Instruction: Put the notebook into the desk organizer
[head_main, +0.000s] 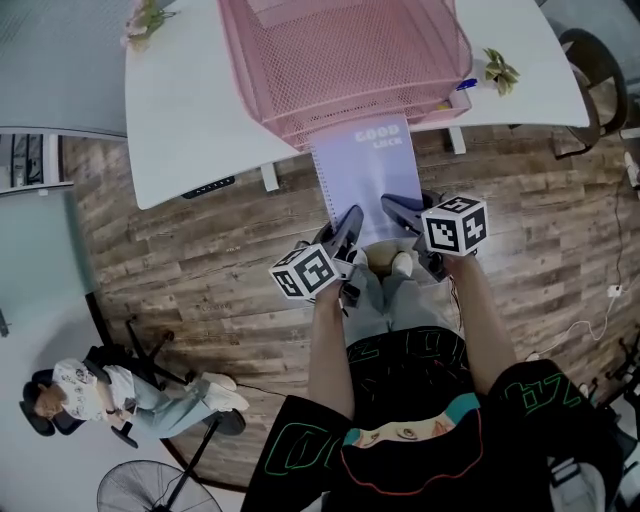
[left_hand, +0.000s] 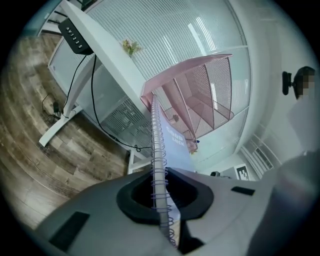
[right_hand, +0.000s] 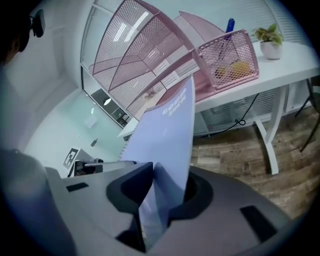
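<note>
A lavender spiral notebook (head_main: 365, 175) is held flat in the air between me and the white table, its far end at the front of the pink mesh desk organizer (head_main: 340, 60). My left gripper (head_main: 347, 228) is shut on its near left corner. In the left gripper view the wire spiral of the notebook (left_hand: 159, 150) runs straight between the jaws of the left gripper (left_hand: 162, 195) toward the organizer (left_hand: 200, 95). My right gripper (head_main: 400, 210) is shut on the near right edge. The right gripper view shows the notebook (right_hand: 167, 130) clamped in the right gripper (right_hand: 155, 197), with the organizer (right_hand: 150, 60) beyond it.
The organizer stands on a white table (head_main: 180, 130) with a small potted plant (head_main: 500, 70) and a pink mesh pen basket (right_hand: 230, 55) to its right. A person sits in a chair (head_main: 100, 395) at the lower left, beside a fan (head_main: 150, 490). The floor is wood.
</note>
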